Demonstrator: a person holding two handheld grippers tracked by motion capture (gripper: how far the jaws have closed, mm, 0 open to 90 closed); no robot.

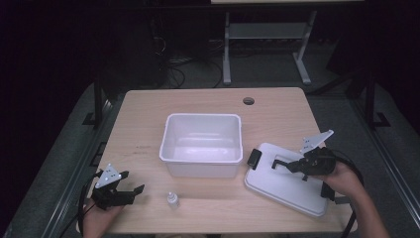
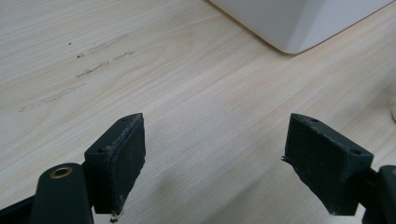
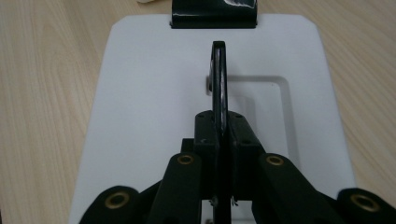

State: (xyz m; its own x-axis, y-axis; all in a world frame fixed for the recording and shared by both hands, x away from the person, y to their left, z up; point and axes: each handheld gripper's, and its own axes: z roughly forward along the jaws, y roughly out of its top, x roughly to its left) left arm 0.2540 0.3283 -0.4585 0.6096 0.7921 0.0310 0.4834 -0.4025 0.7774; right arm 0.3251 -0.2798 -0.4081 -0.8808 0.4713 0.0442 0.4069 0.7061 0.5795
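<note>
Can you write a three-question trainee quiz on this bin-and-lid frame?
1. True or false: the right gripper is shut on the black handle of the white lid.
2. Where does the small bottle stand? A) inside the white bin B) on the table in front of the bin C) on the lid
3. Fill in: the jaws of the left gripper stand ____, with nothing between them.

Key: 1 true; 2 B; 3 open
</note>
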